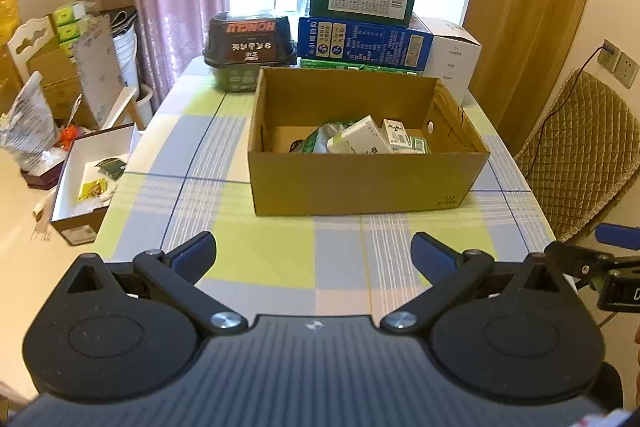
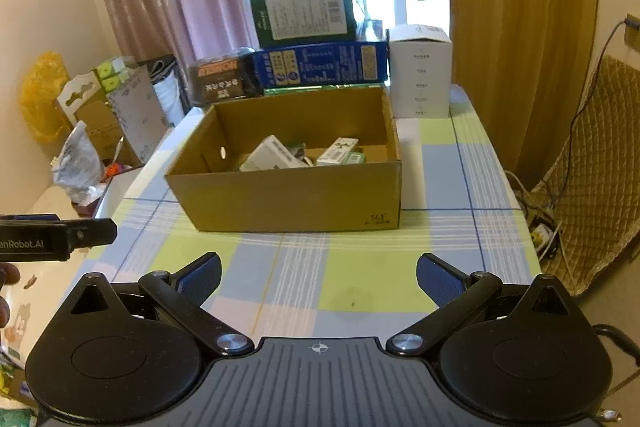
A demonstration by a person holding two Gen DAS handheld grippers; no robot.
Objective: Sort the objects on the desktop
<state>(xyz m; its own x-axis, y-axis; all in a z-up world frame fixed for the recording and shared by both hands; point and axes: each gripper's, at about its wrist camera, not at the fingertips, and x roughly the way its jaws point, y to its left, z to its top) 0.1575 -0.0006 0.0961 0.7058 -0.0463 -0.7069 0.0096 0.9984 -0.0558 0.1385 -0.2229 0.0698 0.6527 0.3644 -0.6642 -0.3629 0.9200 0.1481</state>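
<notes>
Left wrist view: left tool (image 1: 314,253) wide open, empty, hovering over checked desk (image 1: 280,259). Cardboard box (image 1: 360,183) w/ small packets (image 1: 362,137) sits straight ahead, well apart. Right tool (image 2: 319,275) likewise spread, empty, box ahead.

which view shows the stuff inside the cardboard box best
The left wrist view: it looks almost straight over the cardboard box's near wall, so the small white cartons and green packets inside are sharp. The right wrist view sees the box at an angle, its contents smaller and blurrier.
</notes>
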